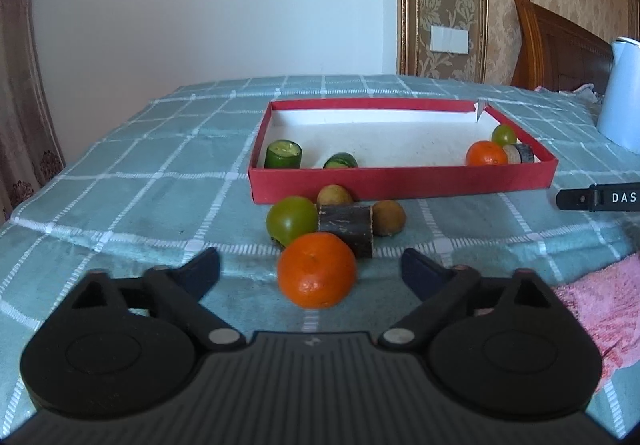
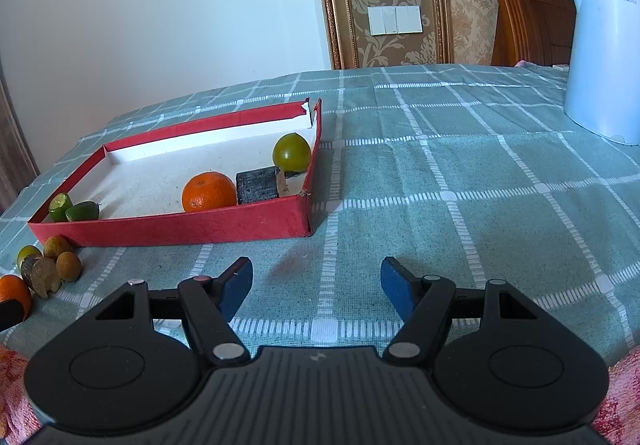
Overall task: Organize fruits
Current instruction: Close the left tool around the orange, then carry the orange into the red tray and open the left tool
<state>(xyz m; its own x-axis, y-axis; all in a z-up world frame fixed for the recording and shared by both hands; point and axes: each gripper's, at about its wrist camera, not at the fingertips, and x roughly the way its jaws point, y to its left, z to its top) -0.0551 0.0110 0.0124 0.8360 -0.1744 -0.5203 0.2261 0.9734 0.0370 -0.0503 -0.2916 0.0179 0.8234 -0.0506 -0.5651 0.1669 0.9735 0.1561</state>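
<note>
Left wrist view: left tool [image 1: 310, 269] spread wide, nothing gripped. Orange [image 1: 317, 269] dead ahead, sitting between the fingertips but clear of both pads; round, so no long axis to line up. Just beyond it a cluster: green fruit [image 1: 292, 220], dark cut cylinder [image 1: 347, 229] lying crosswise, two brown fruits [image 1: 389, 217]. Farther ahead the red tray [image 1: 400, 184] on the checked counter [image 1: 140, 185], already holding two green pieces [image 1: 283, 155] at its left end and a second orange [image 1: 486, 153] at its right. Tip of the other tool far right.

Right wrist view: right tool [image 2: 316, 285] half open, empty, only bare cloth between the fingers. Tray ahead and left; loose cluster and near orange [image 2: 14, 295] far left, at the frame edge. White kettle [image 2: 604, 57] ahead right, whole only here.

Left tool clearly nearer; likely next move a straight close on the orange. Gap between pads and fruit shown only from the left wrist.
</note>
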